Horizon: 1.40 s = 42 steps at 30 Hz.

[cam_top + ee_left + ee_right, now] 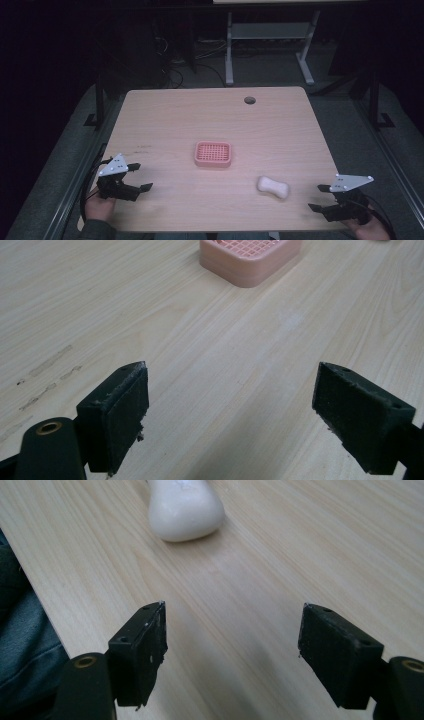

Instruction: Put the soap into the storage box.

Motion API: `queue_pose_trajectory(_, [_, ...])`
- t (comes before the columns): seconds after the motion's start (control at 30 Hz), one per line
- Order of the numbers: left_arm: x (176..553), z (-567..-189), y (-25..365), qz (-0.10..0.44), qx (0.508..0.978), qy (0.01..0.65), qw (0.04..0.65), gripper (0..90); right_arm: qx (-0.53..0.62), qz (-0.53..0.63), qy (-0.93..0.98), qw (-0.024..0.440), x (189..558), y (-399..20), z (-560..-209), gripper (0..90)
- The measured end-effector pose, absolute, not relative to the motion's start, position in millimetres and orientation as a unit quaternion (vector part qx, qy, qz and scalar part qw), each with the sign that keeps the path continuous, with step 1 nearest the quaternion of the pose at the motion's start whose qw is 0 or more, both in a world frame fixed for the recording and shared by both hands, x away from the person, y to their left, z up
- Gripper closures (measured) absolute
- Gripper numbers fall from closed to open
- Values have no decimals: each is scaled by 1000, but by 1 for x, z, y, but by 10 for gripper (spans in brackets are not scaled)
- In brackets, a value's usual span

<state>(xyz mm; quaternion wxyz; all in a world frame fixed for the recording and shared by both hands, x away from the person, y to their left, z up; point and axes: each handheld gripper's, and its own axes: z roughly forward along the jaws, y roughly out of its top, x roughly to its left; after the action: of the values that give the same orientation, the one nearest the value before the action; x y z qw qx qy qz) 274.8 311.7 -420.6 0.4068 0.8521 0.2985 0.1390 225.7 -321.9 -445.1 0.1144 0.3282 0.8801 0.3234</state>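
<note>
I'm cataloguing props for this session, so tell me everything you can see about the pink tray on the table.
The pink tray is a small rectangular dish with rounded corners, apparently plastic, with a raised rim and a grid of small openings across its top. It lies flat and upright near the middle of the table, resting only on the wood. Nothing is in it. The white soap lies apart from it, nearer the person's right side, and both hand-held grippers are clear of it.
</note>
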Motion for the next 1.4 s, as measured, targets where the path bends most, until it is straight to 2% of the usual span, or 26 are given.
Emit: queue_pose_trajectory(1.4, [275,-421,310,134,850,297,413,148,218,253,937,101,260,-233,-426,254])
